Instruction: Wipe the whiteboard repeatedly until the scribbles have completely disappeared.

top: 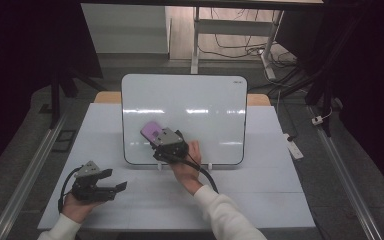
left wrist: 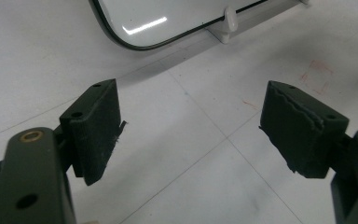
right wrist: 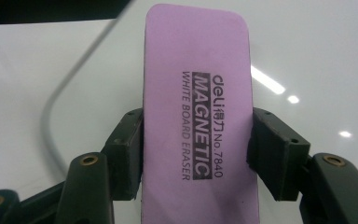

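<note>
White table, whiteboard, right gripper clamping purple eraser

Purple whiteboard eraser clamped between black jaws, over whiteboard surface

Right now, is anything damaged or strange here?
Yes. The foam pads of the left gripper look torn, with ragged, frayed edges. Faint red marks stain the table. The purple whiteboard eraser sits straight in the right gripper.
</note>
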Demonstrator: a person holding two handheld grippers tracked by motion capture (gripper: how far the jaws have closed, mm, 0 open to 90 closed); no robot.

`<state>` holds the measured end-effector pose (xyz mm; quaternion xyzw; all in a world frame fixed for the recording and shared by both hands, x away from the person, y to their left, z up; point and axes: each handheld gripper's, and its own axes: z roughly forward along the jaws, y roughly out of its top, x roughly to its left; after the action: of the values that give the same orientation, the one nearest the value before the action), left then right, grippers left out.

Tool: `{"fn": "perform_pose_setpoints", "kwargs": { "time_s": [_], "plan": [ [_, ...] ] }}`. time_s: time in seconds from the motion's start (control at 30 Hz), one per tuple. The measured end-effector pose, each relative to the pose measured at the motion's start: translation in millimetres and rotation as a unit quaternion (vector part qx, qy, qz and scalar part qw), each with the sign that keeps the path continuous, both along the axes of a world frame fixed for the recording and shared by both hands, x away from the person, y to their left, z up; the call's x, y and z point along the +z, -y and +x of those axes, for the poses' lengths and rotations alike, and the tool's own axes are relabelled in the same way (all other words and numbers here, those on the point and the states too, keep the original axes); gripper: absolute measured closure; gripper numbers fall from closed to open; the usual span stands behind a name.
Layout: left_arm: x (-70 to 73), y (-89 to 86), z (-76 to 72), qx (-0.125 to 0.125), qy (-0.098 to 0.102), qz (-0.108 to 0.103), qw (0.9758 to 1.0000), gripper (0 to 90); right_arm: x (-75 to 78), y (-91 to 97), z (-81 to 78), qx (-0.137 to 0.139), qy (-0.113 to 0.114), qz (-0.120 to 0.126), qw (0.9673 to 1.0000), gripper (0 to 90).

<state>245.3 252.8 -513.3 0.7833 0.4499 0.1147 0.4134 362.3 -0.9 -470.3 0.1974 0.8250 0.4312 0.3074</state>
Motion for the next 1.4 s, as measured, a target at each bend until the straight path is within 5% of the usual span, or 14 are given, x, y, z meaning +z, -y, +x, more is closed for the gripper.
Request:
{"fn": "perform_pose_setpoints", "kwargs": {
  "time_s": [0.23, 0.53, 0.63, 0.83, 1.0, 1.07, 1.23, 1.4],
  "plan": [
    [-0.1, -0.7, -0.3, -0.001, 0.001, 0.001, 1.0000, 21.3, -9.9, -8.1, -7.1, 0.029, -0.016, -0.010, 0.9994, 39.8],
    [0.4, -0.7, -0.2, -0.001, 0.002, 0.000, 1.0000, 21.4, 28.0, 35.7, 21.1, -0.062, 0.020, 0.033, 0.9973, 39.8],
    [0.2, -0.1, 0.1, 0.000, 0.001, 0.000, 1.0000, 21.3, 31.5, 36.5, 24.7, -0.068, 0.016, 0.036, 0.9969, 39.8],
    [-0.1, -0.9, 0.3, 0.000, 0.001, 0.000, 1.0000, 21.3, 8.2, 3.0, 5.8, -0.011, 0.012, -0.010, 0.9998, 39.8],
    [0.3, -1.6, -0.7, 0.002, 0.001, -0.001, 1.0000, 21.4, -17.9, -17.8, -13.4, 0.036, -0.023, -0.022, 0.9988, 39.8],
    [0.6, -1.8, -1.0, 0.003, 0.002, -0.001, 1.0000, 21.4, -24.8, -21.4, -19.3, 0.045, -0.021, -0.033, 0.9982, 39.8],
    [0.5, -3.0, -0.8, 0.002, 0.002, -0.001, 1.0000, 21.3, -26.2, -9.5, -19.7, 0.056, -0.037, -0.043, 0.9969, 39.8],
    [0.3, -3.3, -0.9, 0.003, 0.001, -0.002, 1.0000, 21.3, -23.3, 22.9, -19.8, 0.027, -0.028, -0.044, 0.9983, 39.8]
  ]
}}
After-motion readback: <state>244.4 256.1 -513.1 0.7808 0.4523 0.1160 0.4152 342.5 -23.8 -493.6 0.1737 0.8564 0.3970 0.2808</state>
